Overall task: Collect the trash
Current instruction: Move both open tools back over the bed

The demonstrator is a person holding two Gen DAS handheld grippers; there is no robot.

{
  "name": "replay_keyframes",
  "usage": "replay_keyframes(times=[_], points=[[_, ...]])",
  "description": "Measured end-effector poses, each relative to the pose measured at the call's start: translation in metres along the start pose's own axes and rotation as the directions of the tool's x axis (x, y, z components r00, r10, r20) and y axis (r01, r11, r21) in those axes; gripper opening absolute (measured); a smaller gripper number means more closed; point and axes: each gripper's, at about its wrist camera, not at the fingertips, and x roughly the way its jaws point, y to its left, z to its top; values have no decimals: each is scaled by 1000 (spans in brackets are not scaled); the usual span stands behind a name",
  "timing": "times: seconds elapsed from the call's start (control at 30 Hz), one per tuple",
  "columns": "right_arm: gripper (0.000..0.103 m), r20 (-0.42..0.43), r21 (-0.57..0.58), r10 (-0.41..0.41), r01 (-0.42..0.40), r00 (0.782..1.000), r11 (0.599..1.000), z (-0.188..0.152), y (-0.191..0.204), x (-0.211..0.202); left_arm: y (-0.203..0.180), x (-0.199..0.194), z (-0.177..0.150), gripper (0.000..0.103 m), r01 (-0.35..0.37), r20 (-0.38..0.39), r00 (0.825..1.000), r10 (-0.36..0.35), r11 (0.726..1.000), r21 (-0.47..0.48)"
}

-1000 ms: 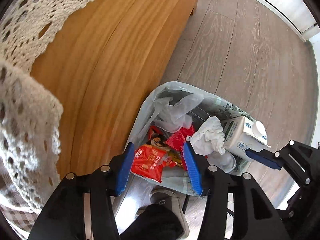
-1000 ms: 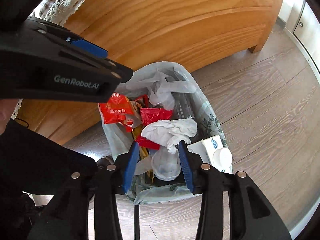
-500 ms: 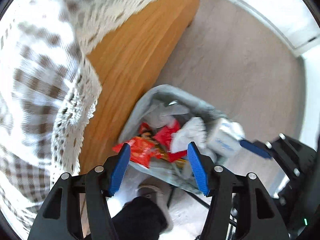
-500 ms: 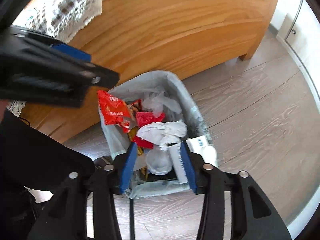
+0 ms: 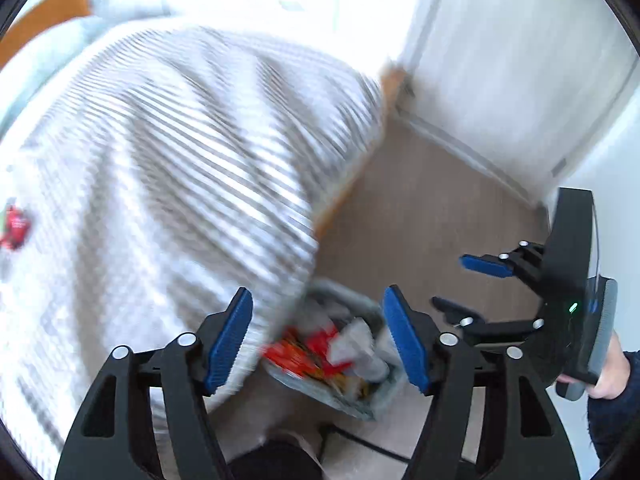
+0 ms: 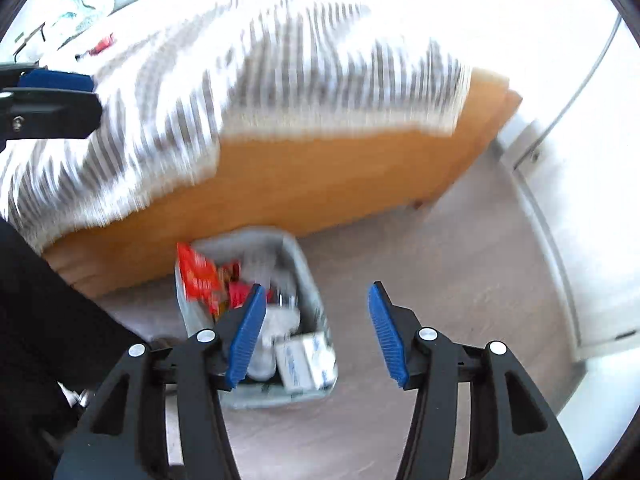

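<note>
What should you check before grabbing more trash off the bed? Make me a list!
1. Left gripper empty: ok. Its jaws have just been opening and hold nothing.
2. Right gripper empty: ok. Its jaws have just been opening, with nothing between them.
3. Grey plastic-lined trash bin standing upright on the floor beside the wooden bed frame: ok.
4. Room left in the bin: not ok. Red wrappers, white tissue and a white carton reach its rim.
5. Trash left to collect: ok. A small red item lies on the striped bedcover.
6. What that red item is: cannot tell, too blurred.
</note>
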Motion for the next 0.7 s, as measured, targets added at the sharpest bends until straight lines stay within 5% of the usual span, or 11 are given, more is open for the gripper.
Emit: replay_keyframes(times=[0.2, 0.33, 0.53, 0.7], points=[[59, 206, -37, 26, -19, 978, 999, 69, 40, -51, 100, -83, -2, 73, -98, 203, 971, 126, 985, -141], [59, 305, -99, 71, -43, 950, 994, 110, 81, -70, 189, -127, -7, 76, -130, 257, 943, 210, 946, -297], [62, 356, -194, 168, -103, 919, 976, 172, 146, -75, 319, -175, -34, 76, -151, 288, 900, 327, 853, -499], [62, 351, -261, 245, -157, 904, 953, 211, 194, -67, 426, -194, -66, 76, -207, 247, 853, 461, 731, -651]])
